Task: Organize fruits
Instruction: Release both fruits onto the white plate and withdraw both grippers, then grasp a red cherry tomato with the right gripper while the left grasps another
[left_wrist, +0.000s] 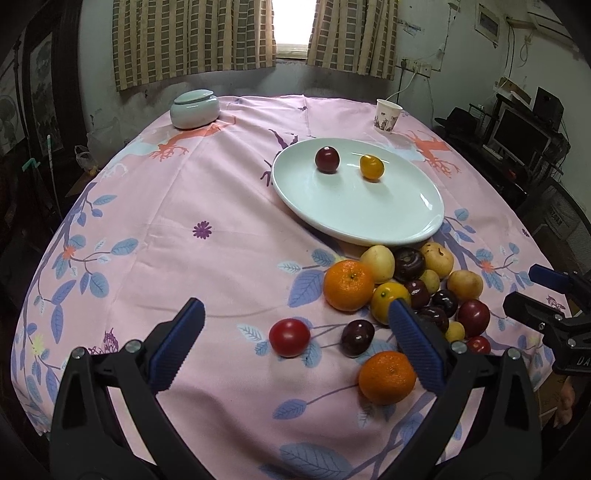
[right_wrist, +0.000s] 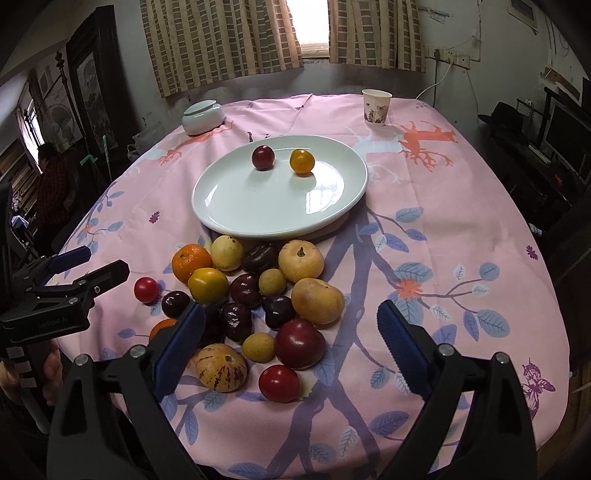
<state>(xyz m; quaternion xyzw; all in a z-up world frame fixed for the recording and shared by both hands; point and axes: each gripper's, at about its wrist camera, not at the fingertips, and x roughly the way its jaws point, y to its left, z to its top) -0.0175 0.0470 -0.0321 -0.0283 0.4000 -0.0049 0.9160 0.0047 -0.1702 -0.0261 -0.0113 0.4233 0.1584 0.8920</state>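
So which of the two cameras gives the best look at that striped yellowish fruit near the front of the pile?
The right wrist view. There the striped fruit lies in full sight, just beside the right gripper's left finger. In the left wrist view I cannot pick it out; the left gripper's right finger covers that part of the pile.

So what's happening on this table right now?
A person with two handheld claws is moving fruit onto the white oval plate. A dark red plum and a small orange-yellow fruit sit on it; the mixed fruit pile waits on the pink cloth. The left claw and right claw are open, empty.
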